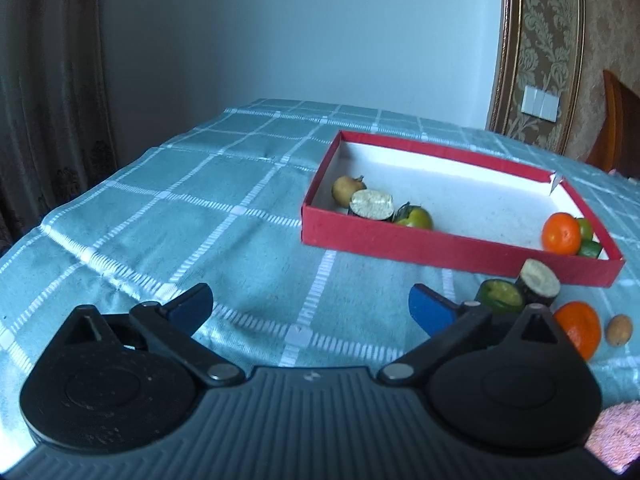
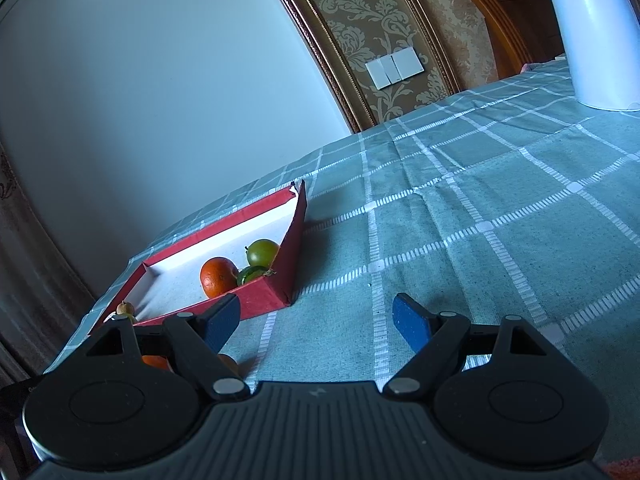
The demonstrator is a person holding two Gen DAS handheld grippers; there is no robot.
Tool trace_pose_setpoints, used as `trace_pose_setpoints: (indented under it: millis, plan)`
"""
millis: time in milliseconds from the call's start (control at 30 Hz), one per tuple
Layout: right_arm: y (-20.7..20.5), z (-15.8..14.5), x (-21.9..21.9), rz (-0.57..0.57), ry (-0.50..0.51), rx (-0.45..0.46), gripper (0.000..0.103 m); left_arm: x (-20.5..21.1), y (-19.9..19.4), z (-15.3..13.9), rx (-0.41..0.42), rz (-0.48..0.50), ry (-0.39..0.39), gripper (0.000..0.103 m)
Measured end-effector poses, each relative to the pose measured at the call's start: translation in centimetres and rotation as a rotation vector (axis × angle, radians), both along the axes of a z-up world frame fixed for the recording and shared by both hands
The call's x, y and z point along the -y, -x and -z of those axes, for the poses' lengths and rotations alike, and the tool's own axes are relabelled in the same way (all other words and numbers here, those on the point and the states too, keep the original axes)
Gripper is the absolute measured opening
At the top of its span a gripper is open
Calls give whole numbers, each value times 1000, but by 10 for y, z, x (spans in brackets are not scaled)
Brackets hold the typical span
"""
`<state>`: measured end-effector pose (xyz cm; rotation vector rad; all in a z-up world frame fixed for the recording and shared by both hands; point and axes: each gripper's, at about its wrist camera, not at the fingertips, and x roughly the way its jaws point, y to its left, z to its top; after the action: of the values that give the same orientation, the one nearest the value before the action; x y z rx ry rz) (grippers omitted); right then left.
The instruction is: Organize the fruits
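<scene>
The left tongs are wide open and hold nothing. The right tongs are open and empty too. Some fruit sits in the red box. I think the next job is grabbing the loose orange at lower right.

The counter wears a woven teal cloth, matt and slightly coarse, with white stitched grid lines. The shallow box looks like cardboard: its outer walls are covered in matt red paper, and its lining is plain white with a faintly grainy floor. The orange in the box has a glossy, pitted peel; the green fruit is smooth and shiny. The cut cylinder pieces show rough, fibrous pale faces. Each gripper is matt black plastic with dull metal pivot pins and blue textured pads. The white jug looks like smooth plastic.
</scene>
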<state>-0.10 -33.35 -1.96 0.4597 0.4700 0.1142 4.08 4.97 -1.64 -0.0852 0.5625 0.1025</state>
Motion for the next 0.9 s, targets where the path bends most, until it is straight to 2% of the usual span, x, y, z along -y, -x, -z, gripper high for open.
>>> trace_pose_setpoints:
  millis: [267, 633, 900]
  plan:
    - [1, 0, -1, 15, 4, 5, 84, -5, -1, 1, -8, -5, 48, 103]
    - [8, -4, -3, 46, 21, 38, 84, -7, 0, 1, -3, -17, 60, 103]
    - [22, -22, -18, 44, 122, 112, 84, -10, 2, 1, 1, -28, 79, 103]
